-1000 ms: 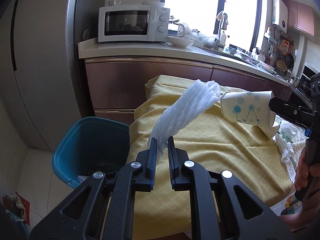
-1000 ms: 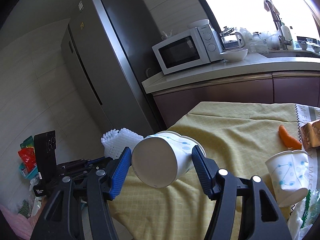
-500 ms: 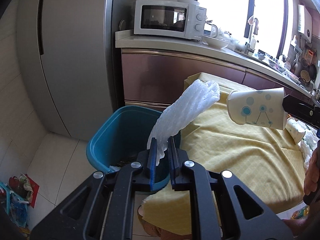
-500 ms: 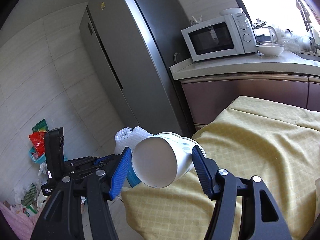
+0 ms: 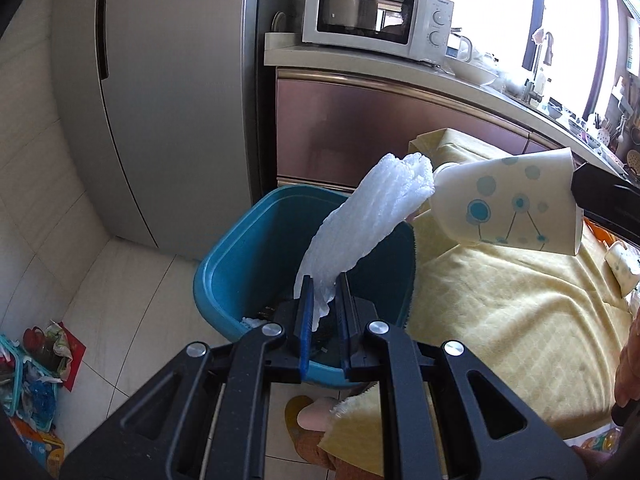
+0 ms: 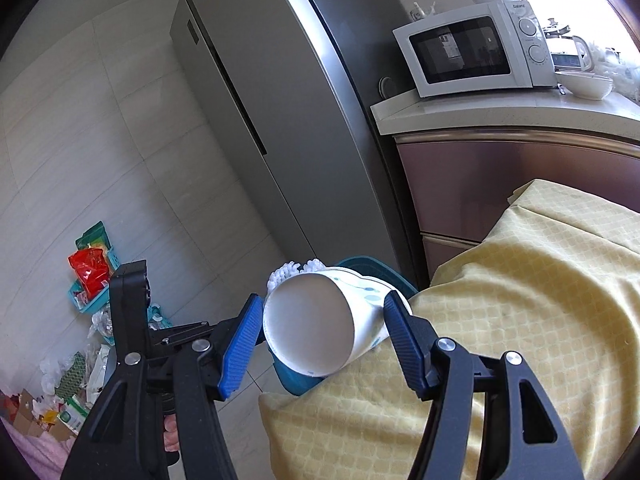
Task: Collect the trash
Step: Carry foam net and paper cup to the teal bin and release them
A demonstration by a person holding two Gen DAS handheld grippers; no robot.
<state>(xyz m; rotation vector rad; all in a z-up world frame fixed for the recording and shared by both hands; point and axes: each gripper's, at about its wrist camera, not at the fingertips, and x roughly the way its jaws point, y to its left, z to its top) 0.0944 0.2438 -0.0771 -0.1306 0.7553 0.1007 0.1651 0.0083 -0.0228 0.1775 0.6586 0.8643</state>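
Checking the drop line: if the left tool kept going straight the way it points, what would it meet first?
Most likely the open teal plastic bin: the left tool, shut on the white foam net sleeve, points down into its mouth. Depth is unclear.

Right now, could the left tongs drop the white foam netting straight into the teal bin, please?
Probably yes. The left tongs, shut on the foam netting, sit over the open teal bin, and nothing covers its mouth. The paper cup hangs off to the side.

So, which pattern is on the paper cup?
Teal dots joined by thin dark lines on white paper cup; clearest in the left wrist view.
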